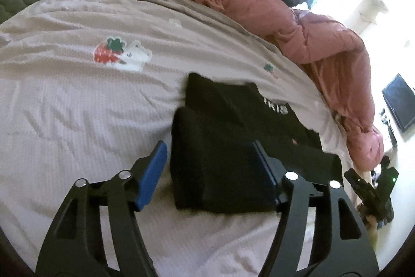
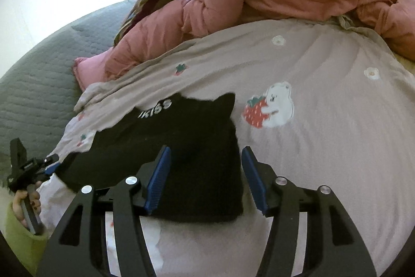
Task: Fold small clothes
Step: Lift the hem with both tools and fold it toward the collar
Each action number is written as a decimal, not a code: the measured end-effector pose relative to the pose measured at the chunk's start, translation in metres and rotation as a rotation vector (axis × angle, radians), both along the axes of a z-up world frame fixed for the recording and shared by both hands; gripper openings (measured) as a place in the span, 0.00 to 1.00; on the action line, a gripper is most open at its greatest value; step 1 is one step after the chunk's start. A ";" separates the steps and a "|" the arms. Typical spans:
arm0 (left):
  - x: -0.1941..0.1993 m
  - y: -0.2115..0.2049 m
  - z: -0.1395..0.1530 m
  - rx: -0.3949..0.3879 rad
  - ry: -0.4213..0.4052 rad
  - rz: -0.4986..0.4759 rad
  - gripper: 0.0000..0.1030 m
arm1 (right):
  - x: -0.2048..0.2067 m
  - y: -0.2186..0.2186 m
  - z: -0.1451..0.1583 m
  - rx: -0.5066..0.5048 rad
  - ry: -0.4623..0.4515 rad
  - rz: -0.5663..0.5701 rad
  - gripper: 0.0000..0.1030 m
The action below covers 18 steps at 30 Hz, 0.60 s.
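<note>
Left gripper (image 1: 215, 170): released, jaws spread wide and straddling the near folded end of the black garment (image 1: 233, 136); your 3 o'clock pad (image 1: 264, 170) lies on or just over the cloth, your 9 o'clock pad (image 1: 153, 173) over bare sheet.
Right gripper (image 2: 206, 178): released too, holding nothing; the garment's near corner sits between the jaws, and I cannot tell whether either pad touches it.
Garment: lies partly folded on the bed sheet (image 1: 77, 108), thick doubled end nearest you, printed waistband (image 2: 155, 108) toward 11 o'clock in the right wrist view.
Risk, near: if you close now you would likely pinch the whole doubled stack, or the sheet with it, and drag the fold open.
Risk, pad: the pad on the cloth could catch and skew the top layer as you lift away.
Risk, crossing: both grippers work the same small piece, so they could bump.
Room, 9 o'clock: open sheet in the left wrist view.
Room, 3 o'clock: open sheet past the strawberry print (image 2: 256, 113) in the right wrist view.
Far edge: the pink duvet (image 1: 298, 25) is heaped at 12 to 2 o'clock in the left wrist view, well apart from the garment.
</note>
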State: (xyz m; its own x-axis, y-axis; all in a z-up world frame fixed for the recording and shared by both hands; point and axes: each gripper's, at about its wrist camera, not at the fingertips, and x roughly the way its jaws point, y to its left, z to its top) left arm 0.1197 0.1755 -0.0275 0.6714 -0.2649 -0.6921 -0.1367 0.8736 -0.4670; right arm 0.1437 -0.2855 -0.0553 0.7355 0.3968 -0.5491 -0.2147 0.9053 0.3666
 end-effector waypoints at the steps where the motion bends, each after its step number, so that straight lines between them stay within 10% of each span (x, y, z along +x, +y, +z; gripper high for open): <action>1: -0.003 -0.003 -0.002 0.007 0.010 -0.006 0.60 | -0.006 0.000 0.000 -0.003 0.002 0.007 0.54; 10: -0.011 -0.013 -0.017 0.058 0.042 -0.017 0.63 | -0.023 0.005 -0.009 -0.031 0.030 0.040 0.53; 15: -0.005 -0.012 -0.019 0.072 0.054 0.004 0.25 | -0.013 0.012 -0.019 -0.049 0.066 0.040 0.41; 18: -0.001 -0.013 -0.018 0.075 0.054 0.001 0.03 | -0.009 0.011 -0.021 -0.042 0.076 0.037 0.14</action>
State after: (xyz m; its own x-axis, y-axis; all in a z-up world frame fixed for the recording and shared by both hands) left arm 0.1185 0.1621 -0.0459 0.6333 -0.2104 -0.7448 -0.1607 0.9056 -0.3925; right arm 0.1344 -0.2749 -0.0764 0.6760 0.3984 -0.6199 -0.2215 0.9122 0.3446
